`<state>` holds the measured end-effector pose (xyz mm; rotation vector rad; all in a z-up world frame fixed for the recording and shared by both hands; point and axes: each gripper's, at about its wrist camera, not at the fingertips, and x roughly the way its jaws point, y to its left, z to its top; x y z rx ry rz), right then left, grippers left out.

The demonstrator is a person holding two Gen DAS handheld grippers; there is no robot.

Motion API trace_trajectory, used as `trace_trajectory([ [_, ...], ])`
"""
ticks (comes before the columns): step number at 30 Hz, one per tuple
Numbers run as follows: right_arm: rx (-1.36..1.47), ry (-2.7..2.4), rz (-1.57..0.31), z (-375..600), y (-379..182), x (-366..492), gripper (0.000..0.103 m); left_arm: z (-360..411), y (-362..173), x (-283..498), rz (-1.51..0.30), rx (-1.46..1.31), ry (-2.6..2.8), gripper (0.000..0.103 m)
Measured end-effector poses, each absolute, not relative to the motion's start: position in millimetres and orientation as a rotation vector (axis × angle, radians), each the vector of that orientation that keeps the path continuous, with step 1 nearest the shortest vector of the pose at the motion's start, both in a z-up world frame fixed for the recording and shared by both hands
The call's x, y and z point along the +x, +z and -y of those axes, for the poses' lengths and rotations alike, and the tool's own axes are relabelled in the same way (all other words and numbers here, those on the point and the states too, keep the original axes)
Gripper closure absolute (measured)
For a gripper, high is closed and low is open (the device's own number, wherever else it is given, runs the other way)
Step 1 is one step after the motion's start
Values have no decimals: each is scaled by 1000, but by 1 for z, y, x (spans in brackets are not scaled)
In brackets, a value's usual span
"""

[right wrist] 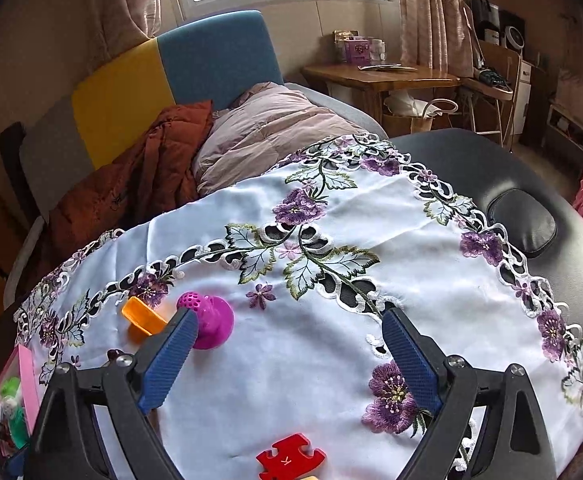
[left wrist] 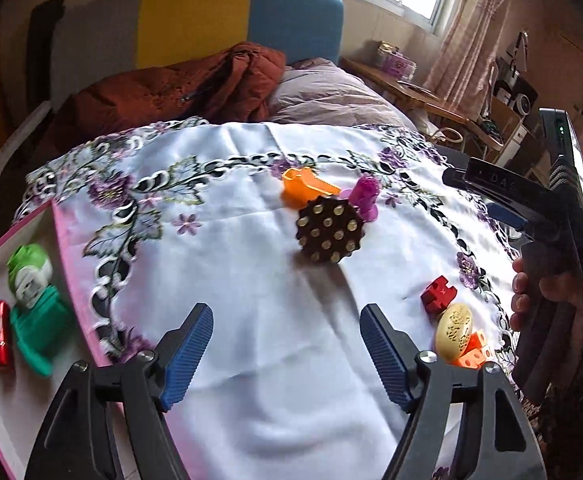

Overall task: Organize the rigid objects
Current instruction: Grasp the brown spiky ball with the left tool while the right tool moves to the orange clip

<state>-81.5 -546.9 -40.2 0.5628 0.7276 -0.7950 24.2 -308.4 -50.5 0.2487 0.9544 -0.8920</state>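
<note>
Loose objects lie on a white embroidered cloth (left wrist: pixel 251 280): a dark studded disc (left wrist: pixel 328 229), an orange piece (left wrist: pixel 306 189), a magenta suction toy (left wrist: pixel 365 197), a red puzzle block (left wrist: pixel 438 294), a gold oval (left wrist: pixel 454 331) and an orange cube piece (left wrist: pixel 476 350). My left gripper (left wrist: pixel 287 354) is open and empty above the cloth, short of the disc. My right gripper (right wrist: pixel 289 360) is open and empty; its left finger stands just in front of the magenta toy (right wrist: pixel 211 318), with the orange piece (right wrist: pixel 143 320) to the left and the red block (right wrist: pixel 291 460) below. It also shows in the left wrist view (left wrist: pixel 503 206).
A pink-rimmed tray (left wrist: pixel 63 248) at the left holds green toys (left wrist: pixel 35 300), a red cylinder (left wrist: pixel 2 330) and a dark object. A bed with a rust quilt (left wrist: pixel 179 88) lies behind. Black padded table surface (right wrist: pixel 531 184) extends right of the cloth.
</note>
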Motion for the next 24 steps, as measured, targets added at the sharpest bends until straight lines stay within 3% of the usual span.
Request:
trace_trajectory([
  [17,611,-787,-730,555,-44,-81,9,424,-97,66,-980,368,-970,17],
  [18,611,-785,-731,555,-45,-80,9,426,-102,70,-1002,360,-978,18],
  [20,607,-786,-734,555,-46,-80,9,424,-110,76,-1045,315,-987,35],
  [24,603,-789,-743,556,-48,-79,9,409,-110,71,-1040,276,-1008,35],
])
